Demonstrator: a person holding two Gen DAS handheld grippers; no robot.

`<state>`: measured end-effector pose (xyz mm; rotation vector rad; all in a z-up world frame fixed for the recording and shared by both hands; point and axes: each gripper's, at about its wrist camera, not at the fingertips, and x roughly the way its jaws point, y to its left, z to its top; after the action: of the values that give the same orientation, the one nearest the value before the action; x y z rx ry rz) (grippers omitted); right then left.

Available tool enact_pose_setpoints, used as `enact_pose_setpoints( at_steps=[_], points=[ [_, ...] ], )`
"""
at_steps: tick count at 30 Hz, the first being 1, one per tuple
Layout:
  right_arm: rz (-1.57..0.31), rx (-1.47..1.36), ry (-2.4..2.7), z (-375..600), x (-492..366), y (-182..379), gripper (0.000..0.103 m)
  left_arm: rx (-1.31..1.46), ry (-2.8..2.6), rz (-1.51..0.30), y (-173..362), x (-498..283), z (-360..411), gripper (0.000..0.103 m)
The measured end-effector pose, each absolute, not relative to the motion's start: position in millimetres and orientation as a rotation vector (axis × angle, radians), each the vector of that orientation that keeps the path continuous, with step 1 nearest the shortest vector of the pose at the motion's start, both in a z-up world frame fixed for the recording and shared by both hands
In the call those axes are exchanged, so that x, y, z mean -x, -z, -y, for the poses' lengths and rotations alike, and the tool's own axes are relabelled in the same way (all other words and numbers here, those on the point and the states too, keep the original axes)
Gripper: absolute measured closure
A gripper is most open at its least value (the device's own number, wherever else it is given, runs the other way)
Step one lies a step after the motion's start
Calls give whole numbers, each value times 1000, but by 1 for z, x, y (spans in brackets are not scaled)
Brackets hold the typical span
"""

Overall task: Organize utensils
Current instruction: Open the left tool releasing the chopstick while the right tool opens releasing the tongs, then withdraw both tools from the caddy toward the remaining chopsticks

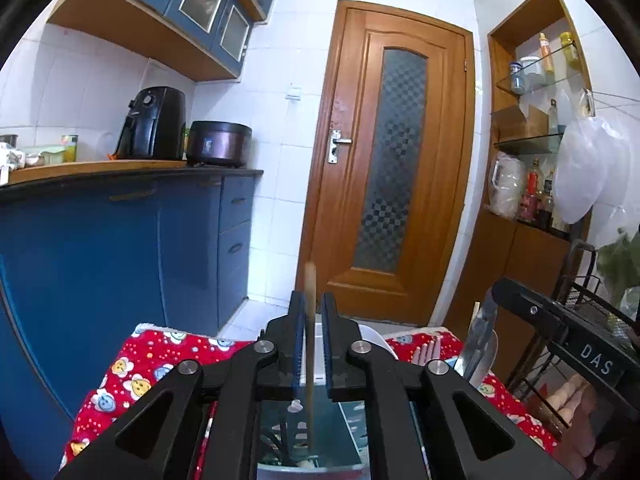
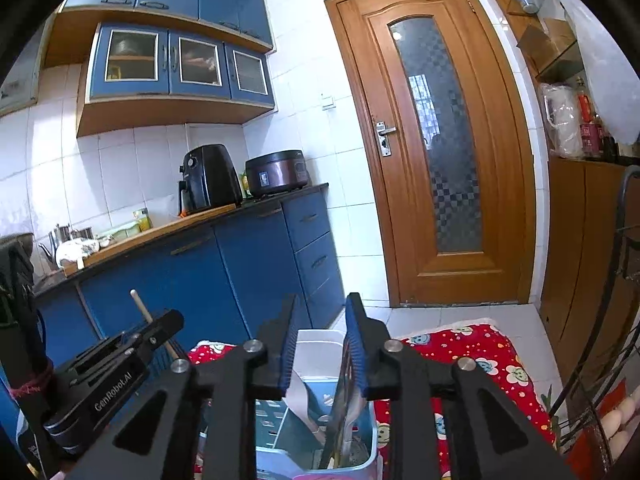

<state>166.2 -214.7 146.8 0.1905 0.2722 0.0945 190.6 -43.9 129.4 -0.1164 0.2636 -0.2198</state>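
My left gripper is shut on a wooden chopstick that stands upright between the blue pads, its lower end in the light blue utensil holder below. My right gripper stands apart with wide jaws above the same holder; a metal utensil leans against its right pad, but the jaws do not close on it. In the left wrist view the right gripper shows at the right with the metal utensil by it. The left gripper and its chopstick show at the left of the right wrist view.
The holder sits on a red cartoon-print cloth beside a white bowl. Blue cabinets with an air fryer and cooker stand left, a wooden door ahead, a black wire rack right.
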Motion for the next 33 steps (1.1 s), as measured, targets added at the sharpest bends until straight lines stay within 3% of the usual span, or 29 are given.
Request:
enact_pose_setpoints(
  at_steps=[3,5,8,33],
  points=[
    [-271,-197,-94,216,-160,-150,76,116,224,-268,-133,-186,44,82],
    [-270,-202,-94,217,-155,-152,75,121,235,-268,-135,-182,43,69],
    [-272,-211,-95,219,-147,-155,74,119,254,-268,-140,-173,43,62],
    [-475,-208,-90,208,-75,-126,60,105,271,-429,-139,-96,35,58]
  ],
)
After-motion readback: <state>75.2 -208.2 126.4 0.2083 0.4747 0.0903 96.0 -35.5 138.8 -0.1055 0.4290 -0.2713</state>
